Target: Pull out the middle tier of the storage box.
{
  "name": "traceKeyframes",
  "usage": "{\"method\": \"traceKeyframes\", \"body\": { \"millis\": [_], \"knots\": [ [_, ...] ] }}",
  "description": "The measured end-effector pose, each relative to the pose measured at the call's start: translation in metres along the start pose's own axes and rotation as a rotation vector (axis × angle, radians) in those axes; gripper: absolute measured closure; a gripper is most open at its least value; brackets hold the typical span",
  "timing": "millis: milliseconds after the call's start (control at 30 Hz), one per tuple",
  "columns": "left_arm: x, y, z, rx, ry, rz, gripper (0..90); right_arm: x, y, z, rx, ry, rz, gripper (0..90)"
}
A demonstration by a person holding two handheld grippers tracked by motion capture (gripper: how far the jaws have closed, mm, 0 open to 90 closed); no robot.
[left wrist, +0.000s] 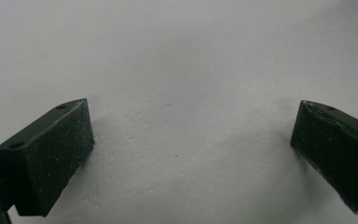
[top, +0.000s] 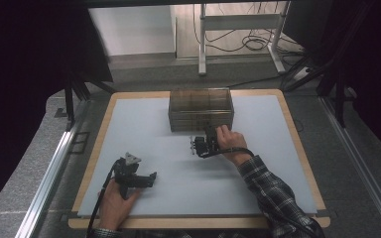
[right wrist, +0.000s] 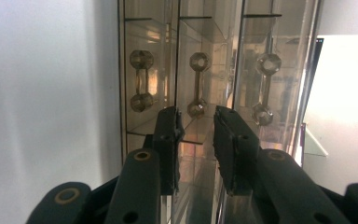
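At the far middle of the table, a clear drawer box is standing, and the right gripper is reaching at its front, jaws narrowly apart around nothing. Likely a drawer pull is beginning; next, the jaws need closing on the middle handle, which the right gripper view is revealing. The left gripper is resting idle, jaws wide apart.
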State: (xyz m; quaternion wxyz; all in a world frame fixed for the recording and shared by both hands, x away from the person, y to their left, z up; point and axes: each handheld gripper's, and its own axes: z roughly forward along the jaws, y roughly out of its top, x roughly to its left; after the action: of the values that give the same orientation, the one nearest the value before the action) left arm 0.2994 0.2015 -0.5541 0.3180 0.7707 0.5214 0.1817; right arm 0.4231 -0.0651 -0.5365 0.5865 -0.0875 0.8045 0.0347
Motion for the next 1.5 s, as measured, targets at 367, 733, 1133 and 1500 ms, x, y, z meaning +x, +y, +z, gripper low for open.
{"method": "traceKeyframes", "body": {
  "millis": [367,733,1133,1500],
  "knots": [
    [0.0,0.0,0.0,0.0,0.0,0.0,0.0,0.002,0.003,0.009,-0.004,-0.024,-0.016,79.5],
    [0.0,0.0,0.0,0.001,0.0,0.0,0.0,0.004,0.003,0.005,-0.012,-0.028,-0.027,80.9],
    [0.0,0.0,0.0,0.0,0.0,0.0,0.0,0.006,0.001,-0.008,-0.031,-0.023,-0.026,80.9],
    [0.0,0.0,0.0,0.0,0.0,0.0,0.0,0.01,0.0,-0.017,-0.046,-0.025,-0.036,80.8]
  ]
}}
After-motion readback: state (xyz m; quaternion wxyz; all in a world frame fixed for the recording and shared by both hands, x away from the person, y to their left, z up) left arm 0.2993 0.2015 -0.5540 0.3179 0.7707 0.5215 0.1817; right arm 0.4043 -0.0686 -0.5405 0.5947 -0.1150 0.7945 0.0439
